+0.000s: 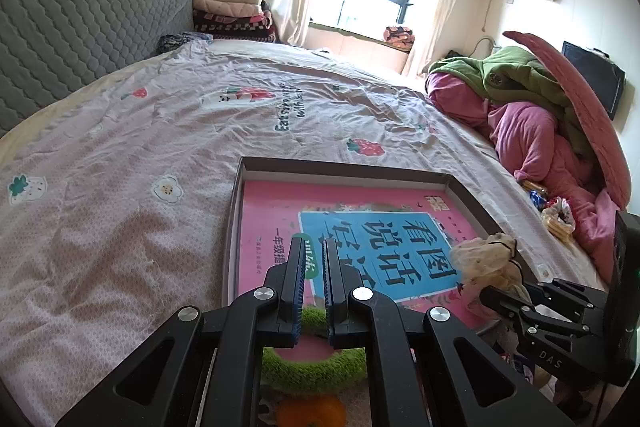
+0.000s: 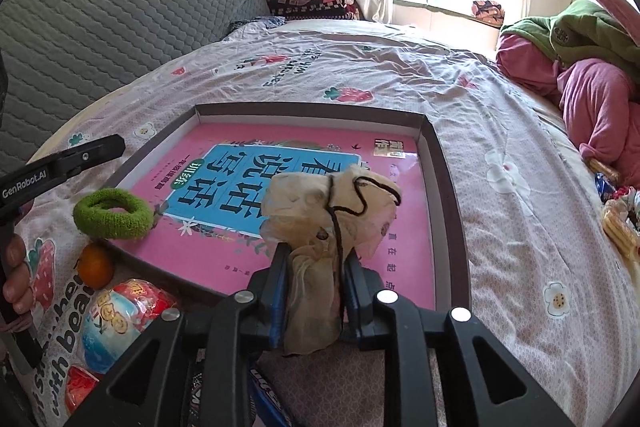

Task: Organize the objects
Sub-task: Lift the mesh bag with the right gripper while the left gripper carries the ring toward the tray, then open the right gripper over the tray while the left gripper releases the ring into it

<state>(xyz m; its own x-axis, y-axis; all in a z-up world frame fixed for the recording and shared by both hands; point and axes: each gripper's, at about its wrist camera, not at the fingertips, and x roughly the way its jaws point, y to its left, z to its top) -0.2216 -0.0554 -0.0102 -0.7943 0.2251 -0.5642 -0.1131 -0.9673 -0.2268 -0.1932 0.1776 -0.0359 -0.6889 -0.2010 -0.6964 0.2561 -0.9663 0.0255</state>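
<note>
A shallow brown box lies on the bed with a pink book inside it. My right gripper is shut on a beige gauze pouch with a dark drawstring and holds it over the book; the pouch also shows in the left wrist view. A green hair scrunchie rests on the box's near left rim. My left gripper hovers above the scrunchie and the box; its jaws stand a narrow gap apart and hold nothing.
An orange and a round red and blue snack pack lie in front of the box. Pink and green bedding is piled at the right. Snack wrappers lie near it. A grey headboard stands at the left.
</note>
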